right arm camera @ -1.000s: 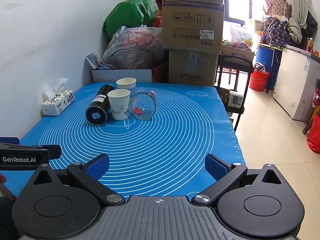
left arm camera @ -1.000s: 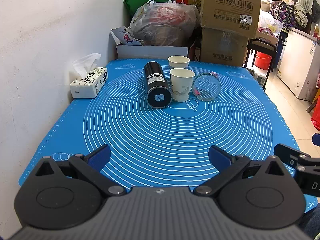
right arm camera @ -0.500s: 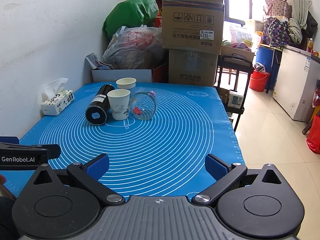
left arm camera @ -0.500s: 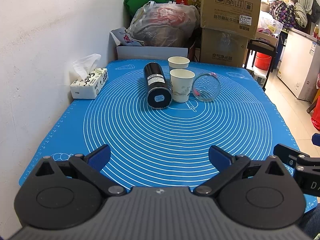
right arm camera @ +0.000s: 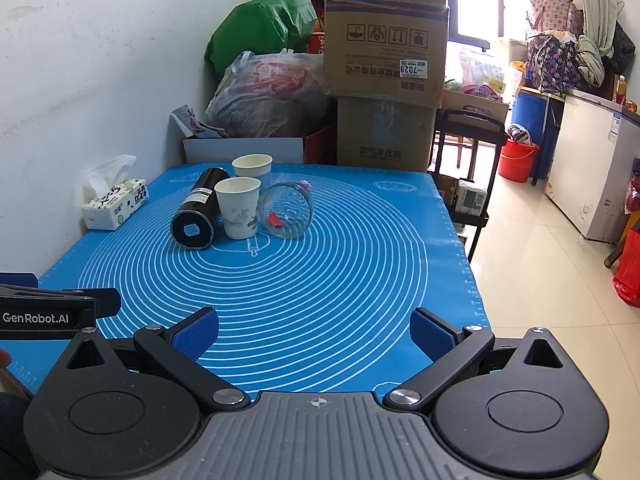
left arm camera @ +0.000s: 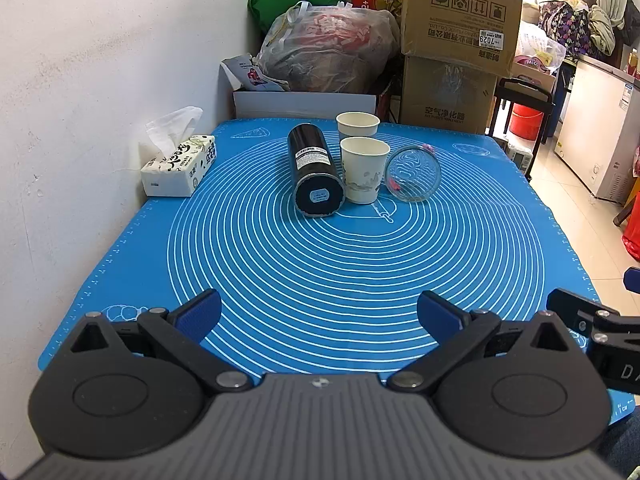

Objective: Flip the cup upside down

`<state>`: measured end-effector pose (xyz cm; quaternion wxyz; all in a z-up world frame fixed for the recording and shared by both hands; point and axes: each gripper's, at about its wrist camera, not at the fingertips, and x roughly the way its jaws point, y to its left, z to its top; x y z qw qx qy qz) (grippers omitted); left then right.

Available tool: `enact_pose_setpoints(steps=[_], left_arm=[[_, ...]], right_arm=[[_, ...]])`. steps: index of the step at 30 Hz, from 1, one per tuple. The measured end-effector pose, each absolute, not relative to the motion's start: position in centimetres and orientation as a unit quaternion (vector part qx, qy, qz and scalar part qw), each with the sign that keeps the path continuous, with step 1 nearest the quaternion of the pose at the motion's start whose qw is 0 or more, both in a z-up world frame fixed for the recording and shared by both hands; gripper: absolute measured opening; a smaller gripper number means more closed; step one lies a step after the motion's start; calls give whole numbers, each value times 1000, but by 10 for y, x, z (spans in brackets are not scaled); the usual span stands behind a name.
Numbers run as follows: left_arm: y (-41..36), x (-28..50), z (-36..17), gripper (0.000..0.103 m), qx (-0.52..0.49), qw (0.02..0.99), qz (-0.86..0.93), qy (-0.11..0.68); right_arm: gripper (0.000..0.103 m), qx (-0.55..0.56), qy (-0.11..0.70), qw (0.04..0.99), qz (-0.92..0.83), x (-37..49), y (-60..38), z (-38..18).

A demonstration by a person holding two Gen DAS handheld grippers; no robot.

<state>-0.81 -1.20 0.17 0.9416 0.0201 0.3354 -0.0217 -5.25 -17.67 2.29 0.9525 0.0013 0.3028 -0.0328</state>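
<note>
Two white paper cups stand upright, mouths up, at the far middle of the blue mat: a near one (left arm camera: 363,169) (right arm camera: 238,207) and one behind it (left arm camera: 357,125) (right arm camera: 253,165). A clear glass cup (left arm camera: 412,174) (right arm camera: 286,215) lies on its side to the right of the near cup. A black bottle (left arm camera: 314,176) (right arm camera: 197,212) lies on its side to the left. My left gripper (left arm camera: 320,316) is open and empty over the mat's near edge. My right gripper (right arm camera: 314,334) is open and empty, to the right of the left one.
A tissue box (left arm camera: 180,164) sits at the mat's left edge against the white wall. Stacked cardboard boxes (left arm camera: 456,48), bags and a white box (left arm camera: 304,104) crowd the far edge of the table. The mat's right edge (right arm camera: 460,240) drops to a tiled floor.
</note>
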Motion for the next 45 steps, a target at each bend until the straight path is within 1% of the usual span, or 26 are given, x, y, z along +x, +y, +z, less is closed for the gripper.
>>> enact_pose_setpoints(steps=[17,23,34,45], left_arm=[[-9,-6,3,103,21,942,-22,333],[-3,7,7,103,19,945,-19,325],[0,60,1,103,18,945,-6,325],[11,161,-12,103,12,943,18,332]], right_arm=[[103,3,296,954,-36,-54,-176,24],[103,3,289,957,-36,-46,-179,24],[103,10,278,960,-38,-6,-187,22],[103,22,278,959,-45,48,-202,9]])
